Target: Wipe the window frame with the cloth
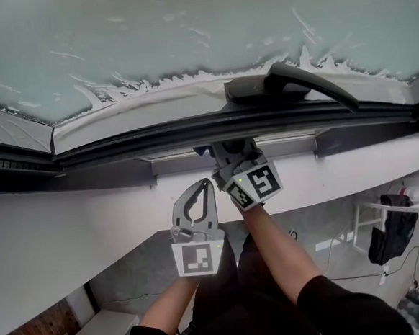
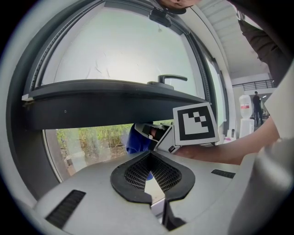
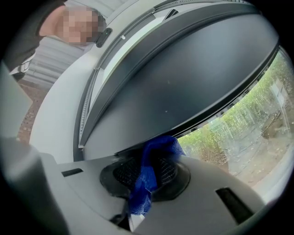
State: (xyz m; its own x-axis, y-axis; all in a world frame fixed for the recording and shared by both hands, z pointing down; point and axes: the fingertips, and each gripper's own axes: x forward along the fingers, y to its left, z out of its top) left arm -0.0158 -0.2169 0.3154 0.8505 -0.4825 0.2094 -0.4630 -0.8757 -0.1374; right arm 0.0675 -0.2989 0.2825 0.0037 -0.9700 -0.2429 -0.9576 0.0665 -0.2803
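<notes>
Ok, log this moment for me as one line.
right gripper: shut on blue cloth | blue cloth: at lower edge of window frame | left gripper: shut, empty, not touching window frame

Blue cloth [image 3: 154, 172], dark grey window frame [image 3: 183, 87]

We see the cloth [image 3: 158, 151] as a blue, coarse, open-weave fabric, pinched between the black, finely gridded pads [image 3: 124, 173] of the right gripper [image 3: 147, 174], whose shell looks like matt grey plastic. Just above the cloth, the window frame [image 3: 183, 87] is dark, smooth and matt with a faint sheen. The glass [image 3: 241, 131] beside the cloth looks clear.
</notes>
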